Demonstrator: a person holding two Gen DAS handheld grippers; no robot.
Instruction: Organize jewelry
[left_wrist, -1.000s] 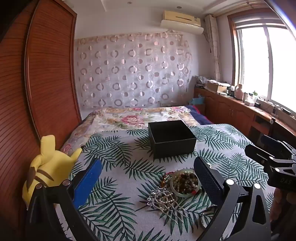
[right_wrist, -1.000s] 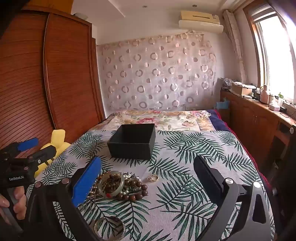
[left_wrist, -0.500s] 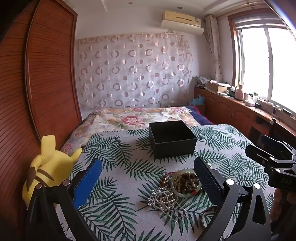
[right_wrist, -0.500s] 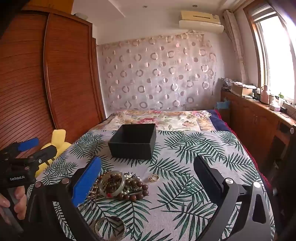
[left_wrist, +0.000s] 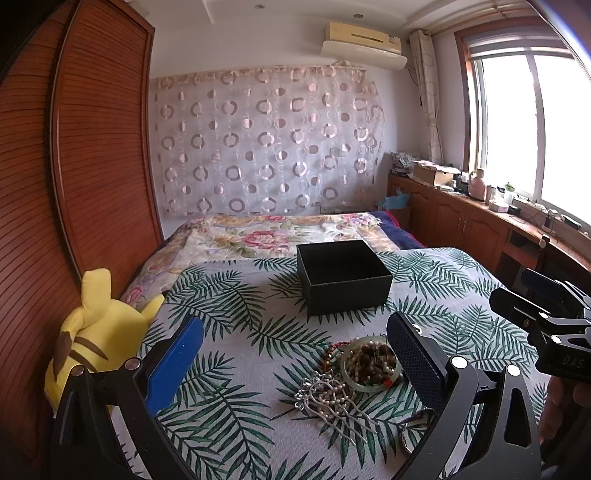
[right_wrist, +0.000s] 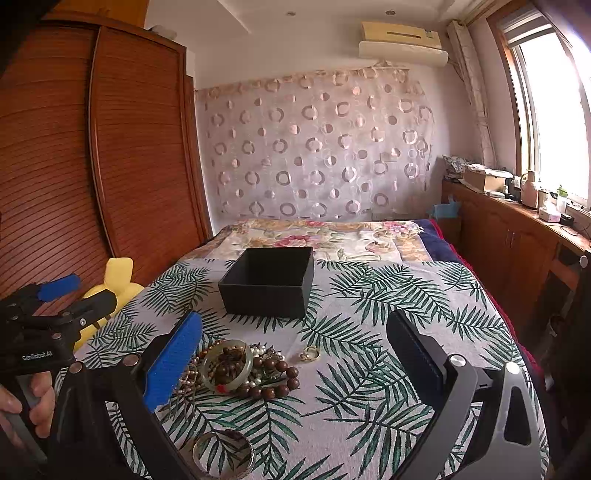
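Left tongs (left_wrist: 295, 354) wide apart, holding nothing, poised above the near part of the bed (left_wrist: 229, 295). Right tongs (right_wrist: 291, 350) likewise wide and empty, just to the right of them.

Jewelry heaped in one small pile on the leaf-print cover, near the tongs and well short of the black box (left_wrist: 343, 277), which sits open and looks empty farther along the bed. In the pile: a pale green bangle (left_wrist: 369, 363) lying flat with wooden beads (right_wrist: 273, 373) spilling through and around it, a silver hair comb (left_wrist: 332, 395) with thin prongs on the near left side, a small gold ring (right_wrist: 310, 354) apart to the right, a metal bangle (right_wrist: 223, 454) nearest of all.

Probably all light. Green bangle likely stiff, smooth and breakable: best pinched across the rim, gently. Beads loose and floppy on their string, apt to drag neighbours along; best taken at a bunched part. Comb prongs likely to snag and bend; safer by the decorated top. Ring tiny, hard to pinch off soft cloth.
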